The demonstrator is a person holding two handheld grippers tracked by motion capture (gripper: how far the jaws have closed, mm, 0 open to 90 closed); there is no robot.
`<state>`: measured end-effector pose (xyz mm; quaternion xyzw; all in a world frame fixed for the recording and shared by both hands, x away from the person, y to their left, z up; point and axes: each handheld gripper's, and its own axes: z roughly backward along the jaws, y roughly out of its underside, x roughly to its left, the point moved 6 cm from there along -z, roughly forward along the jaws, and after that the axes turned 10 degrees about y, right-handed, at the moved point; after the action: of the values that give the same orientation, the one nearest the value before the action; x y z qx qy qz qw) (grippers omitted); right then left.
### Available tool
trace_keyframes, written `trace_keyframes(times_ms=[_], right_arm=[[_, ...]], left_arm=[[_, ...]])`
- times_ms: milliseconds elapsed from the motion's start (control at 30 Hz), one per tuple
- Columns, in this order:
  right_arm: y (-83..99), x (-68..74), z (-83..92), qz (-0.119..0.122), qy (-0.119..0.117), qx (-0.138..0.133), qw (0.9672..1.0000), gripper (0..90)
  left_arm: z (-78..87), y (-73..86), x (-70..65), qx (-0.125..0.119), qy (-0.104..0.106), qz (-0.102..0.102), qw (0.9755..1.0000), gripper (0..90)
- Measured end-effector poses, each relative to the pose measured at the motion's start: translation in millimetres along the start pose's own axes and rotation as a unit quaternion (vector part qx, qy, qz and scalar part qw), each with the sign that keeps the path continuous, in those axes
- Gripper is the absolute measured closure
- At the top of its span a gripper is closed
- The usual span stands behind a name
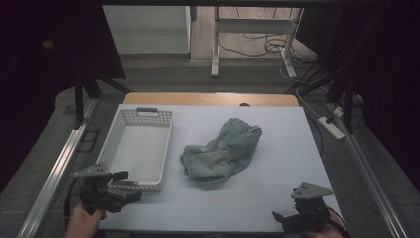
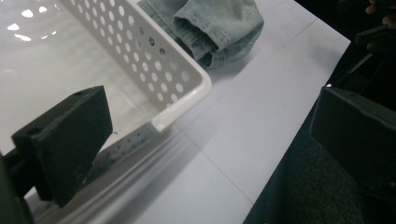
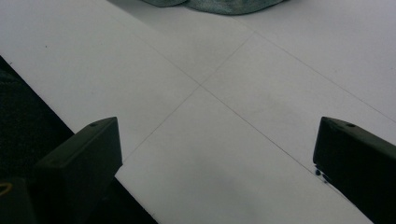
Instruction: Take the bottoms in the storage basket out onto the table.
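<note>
A: Jeans (image 1: 223, 148), status?
B: No legible label. Faded blue denim, crumpled in a heap mid-table, just beside the white basket (image 1: 136, 148), not touching it.
A: Grippers?
B: Left gripper (image 1: 126, 186) at the basket's near corner, jaws wide apart, empty. Right gripper (image 1: 279, 218) at the near table edge (image 1: 198, 231), jaws wide, empty. Bare white surface between it and the jeans.

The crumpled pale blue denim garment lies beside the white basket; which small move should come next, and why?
Probably bring the right gripper, jaws open and empty, forward to the crumpled pale blue denim garment: it lies untouched on the white table, outside the white perforated plastic basket.
</note>
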<state>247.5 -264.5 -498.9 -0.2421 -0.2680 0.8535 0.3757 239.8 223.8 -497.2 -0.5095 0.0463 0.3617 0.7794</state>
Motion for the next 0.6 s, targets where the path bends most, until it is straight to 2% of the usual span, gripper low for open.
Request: trace_keyframes(times_ms=[600], right_arm=[[0.0,0.1,-0.4,-0.001,0.0,0.0,1.0,1.4]], left_arm=[[21.2,24.1,1.1,-0.009,-0.011,0.025,0.9996,0.0]])
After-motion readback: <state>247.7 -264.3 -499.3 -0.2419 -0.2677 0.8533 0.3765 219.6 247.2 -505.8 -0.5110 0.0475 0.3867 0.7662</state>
